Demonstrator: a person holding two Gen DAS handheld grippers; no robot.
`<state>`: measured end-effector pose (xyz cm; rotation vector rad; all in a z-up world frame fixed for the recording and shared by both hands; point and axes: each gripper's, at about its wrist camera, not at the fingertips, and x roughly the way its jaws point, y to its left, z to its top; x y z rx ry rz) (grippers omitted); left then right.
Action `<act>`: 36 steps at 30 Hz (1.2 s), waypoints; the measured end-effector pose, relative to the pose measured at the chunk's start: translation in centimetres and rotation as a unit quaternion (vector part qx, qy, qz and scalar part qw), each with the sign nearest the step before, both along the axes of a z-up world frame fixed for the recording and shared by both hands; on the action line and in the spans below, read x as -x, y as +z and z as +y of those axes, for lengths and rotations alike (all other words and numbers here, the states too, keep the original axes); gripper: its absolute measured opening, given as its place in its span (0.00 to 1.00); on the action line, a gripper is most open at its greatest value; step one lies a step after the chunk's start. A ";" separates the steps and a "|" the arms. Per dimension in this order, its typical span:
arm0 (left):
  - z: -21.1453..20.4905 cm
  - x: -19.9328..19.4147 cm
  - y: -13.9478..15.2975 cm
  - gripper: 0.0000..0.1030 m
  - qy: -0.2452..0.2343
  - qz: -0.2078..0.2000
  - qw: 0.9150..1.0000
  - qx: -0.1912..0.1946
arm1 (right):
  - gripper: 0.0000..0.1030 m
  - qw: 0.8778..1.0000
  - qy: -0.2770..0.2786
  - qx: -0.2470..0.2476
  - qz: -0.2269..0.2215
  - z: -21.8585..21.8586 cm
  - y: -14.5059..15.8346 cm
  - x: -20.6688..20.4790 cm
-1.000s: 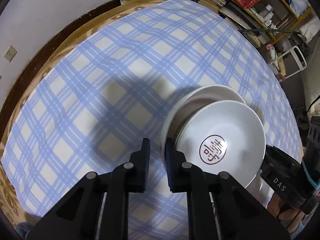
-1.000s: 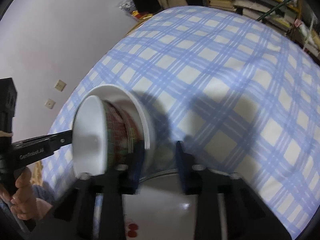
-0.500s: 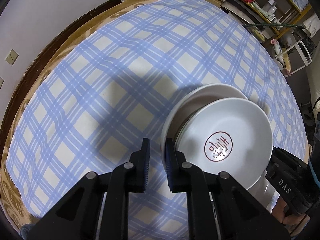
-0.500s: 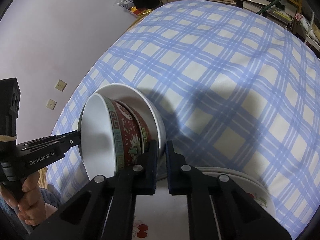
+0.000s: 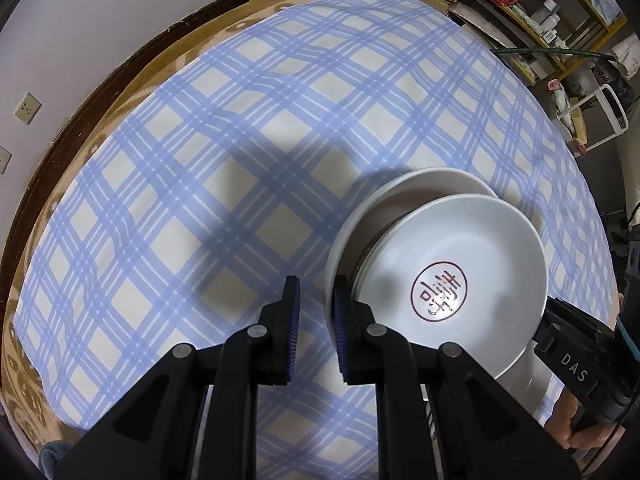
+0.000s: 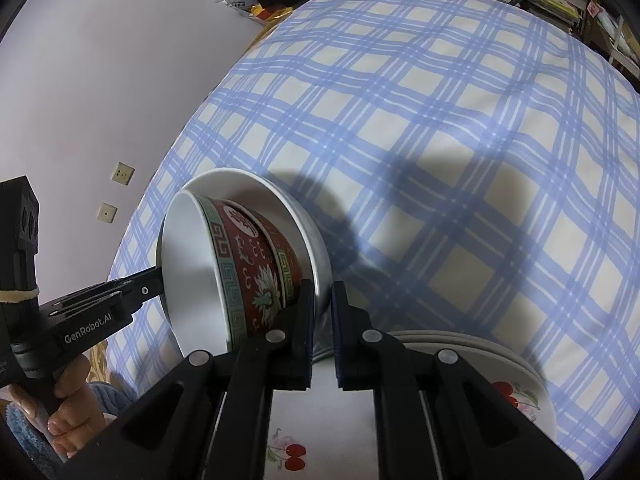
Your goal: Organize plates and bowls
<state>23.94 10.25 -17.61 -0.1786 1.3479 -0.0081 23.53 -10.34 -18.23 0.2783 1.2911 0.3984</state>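
Observation:
A red patterned bowl (image 6: pixel 256 272), white inside with a red seal mark (image 5: pixel 440 296), sits nested in a larger white bowl (image 5: pixel 424 188); the pair is lifted and tilted above the table. My left gripper (image 5: pixel 314 312) is shut on the white bowl's rim. My right gripper (image 6: pixel 320 312) is shut on the same rim (image 6: pixel 316 256) from the opposite side. Under the right gripper lies a stack of white plates with cherry prints (image 6: pixel 516 392).
The round table has a blue plaid cloth (image 5: pixel 240 160) over a brown one. A wall with sockets (image 6: pixel 124 172) is at the left. Cluttered shelves (image 5: pixel 520 8) and a white frame (image 5: pixel 608 116) stand beyond the far edge.
My right gripper has shut on the white bowl's rim. The nested bowls have risen and tilted, so the red pattern shows more; both grippers hold them now.

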 end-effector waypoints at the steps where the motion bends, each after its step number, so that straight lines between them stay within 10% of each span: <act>1: 0.0 -0.1 0.0 0.18 0.000 0.002 1.000 -0.002 | 0.11 1.000 0.001 0.000 0.000 0.0 0.0 0.0; 10: -0.5 -0.9 0.0 0.02 -0.028 0.011 0.999 0.012 | 0.11 1.000 -0.021 -0.013 -0.005 -0.3 0.0 0.4; 36: -3.9 0.3 8.5 0.03 -0.053 -0.049 0.997 0.014 | 0.11 0.996 -0.087 0.005 -0.016 -2.9 8.3 1.3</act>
